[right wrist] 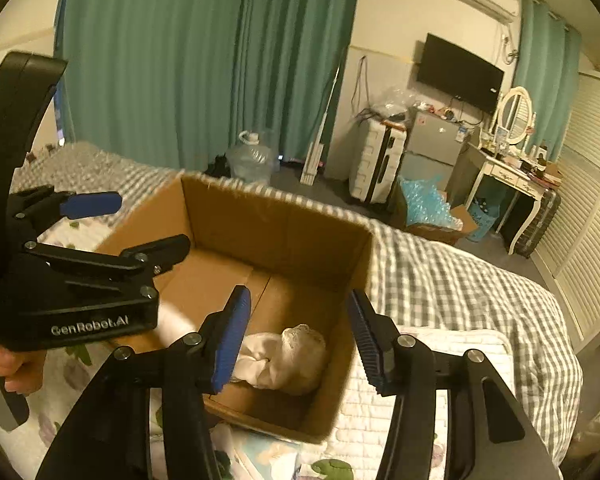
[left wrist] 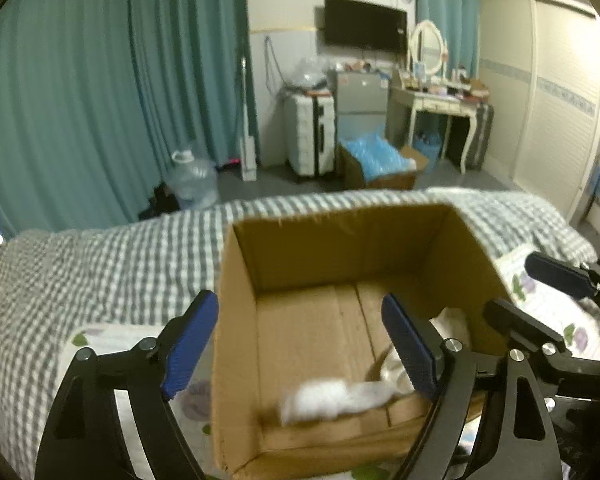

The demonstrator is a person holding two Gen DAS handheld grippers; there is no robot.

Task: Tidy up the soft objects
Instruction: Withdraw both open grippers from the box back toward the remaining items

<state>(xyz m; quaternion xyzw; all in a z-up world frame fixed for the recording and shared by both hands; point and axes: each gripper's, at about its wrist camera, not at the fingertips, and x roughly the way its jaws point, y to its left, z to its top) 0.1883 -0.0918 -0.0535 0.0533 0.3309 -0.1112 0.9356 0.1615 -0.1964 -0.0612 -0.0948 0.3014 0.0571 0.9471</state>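
Note:
An open cardboard box (left wrist: 300,344) sits on the bed; it also shows in the right wrist view (right wrist: 276,240). Inside lie white soft items: a blurred white cloth (left wrist: 332,398) near the front wall and a crumpled white bundle (right wrist: 288,360) in the right corner, also seen in the left wrist view (left wrist: 452,324). My left gripper (left wrist: 300,344) is open and empty, its left finger outside the box wall, its right finger over the inside. My right gripper (right wrist: 300,340) is open and empty above the bundle. Each gripper shows in the other's view: the right one (left wrist: 540,300) and the left one (right wrist: 132,224).
The bed has a grey checked cover (left wrist: 120,248) and a white floral quilt (right wrist: 420,380). Beyond the bed are teal curtains (left wrist: 100,100), a water jug (left wrist: 190,178), a suitcase (left wrist: 310,132), a box of blue plastic (left wrist: 380,158) and a dressing table (left wrist: 432,100).

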